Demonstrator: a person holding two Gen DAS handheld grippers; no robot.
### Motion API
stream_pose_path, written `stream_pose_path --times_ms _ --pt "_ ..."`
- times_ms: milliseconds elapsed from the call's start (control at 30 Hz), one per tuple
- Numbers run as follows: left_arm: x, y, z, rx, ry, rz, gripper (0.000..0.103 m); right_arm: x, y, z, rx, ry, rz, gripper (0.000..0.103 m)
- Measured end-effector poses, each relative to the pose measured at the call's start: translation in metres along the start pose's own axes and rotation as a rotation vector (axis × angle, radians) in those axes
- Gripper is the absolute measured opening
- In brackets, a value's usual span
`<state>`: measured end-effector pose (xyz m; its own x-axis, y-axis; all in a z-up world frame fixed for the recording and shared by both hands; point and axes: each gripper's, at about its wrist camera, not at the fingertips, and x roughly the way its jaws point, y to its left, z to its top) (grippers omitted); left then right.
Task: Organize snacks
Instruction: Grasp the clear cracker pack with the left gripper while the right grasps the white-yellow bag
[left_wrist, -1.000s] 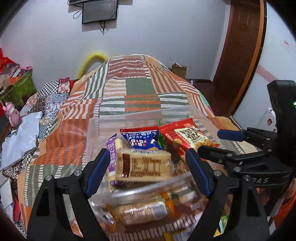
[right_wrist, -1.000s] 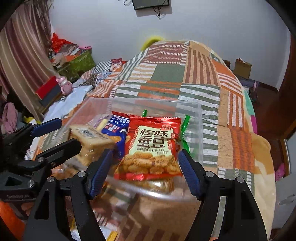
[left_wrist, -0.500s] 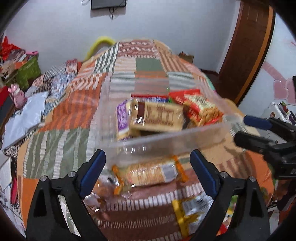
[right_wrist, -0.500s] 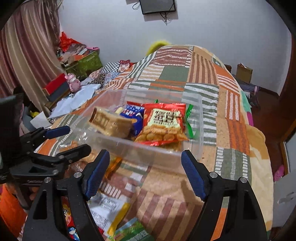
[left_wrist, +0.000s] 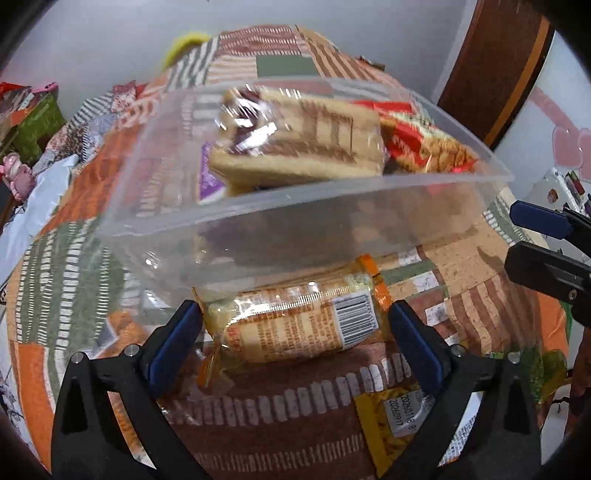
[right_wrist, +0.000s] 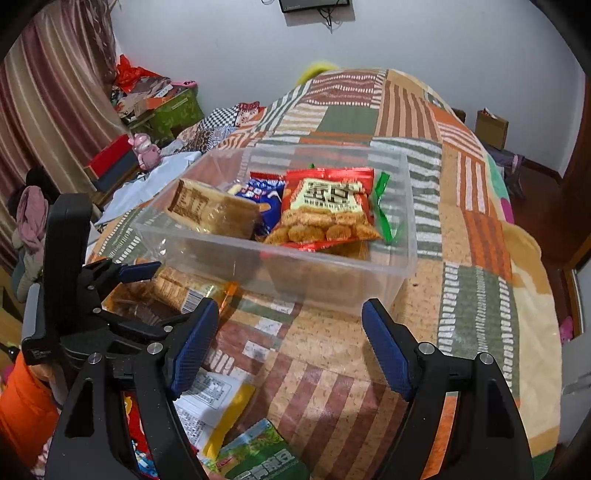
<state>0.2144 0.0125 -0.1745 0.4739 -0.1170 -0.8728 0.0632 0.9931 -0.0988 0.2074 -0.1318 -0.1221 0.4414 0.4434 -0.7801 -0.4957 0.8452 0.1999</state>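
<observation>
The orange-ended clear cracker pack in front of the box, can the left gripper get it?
Probably yes: the left gripper is open, the orange-ended clear cracker pack lies between its fingers, uncovered.

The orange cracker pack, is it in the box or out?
Out. The orange cracker pack lies on the blanket in front of the clear box, between the open left gripper fingers.

Snack packets (right_wrist: 325, 210) lie in the tub (right_wrist: 332, 273) on the bed (right_wrist: 480, 258); a biscuit pack (left_wrist: 295, 325) lies before it
</observation>
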Motion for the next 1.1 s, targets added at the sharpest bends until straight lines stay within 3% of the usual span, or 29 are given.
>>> stream_pose_path --times_ms 133,367,433,767,1100 --pt "0.005 0.003 -0.002 -0.028 0.001 -0.025 0.102 0.004 -0.002 -0.004 0.011 0.011 0.005 0.077" --pt "-0.006 0.009 -0.009 -0.043 -0.042 -0.031 0.088 0.002 0.0 -0.013 0.017 0.025 0.015 0.077" --pt "-0.013 0.009 -0.012 -0.04 -0.052 -0.031 0.08 0.0 0.002 -0.015 0.014 0.03 0.019 0.077" --pt "-0.062 0.013 -0.027 -0.044 -0.141 -0.03 0.079 -0.001 0.031 -0.034 -0.033 0.07 0.066 0.077" --pt "-0.1 0.035 -0.058 -0.092 -0.197 -0.033 0.079 0.025 0.06 -0.045 -0.078 0.157 0.088 0.078"
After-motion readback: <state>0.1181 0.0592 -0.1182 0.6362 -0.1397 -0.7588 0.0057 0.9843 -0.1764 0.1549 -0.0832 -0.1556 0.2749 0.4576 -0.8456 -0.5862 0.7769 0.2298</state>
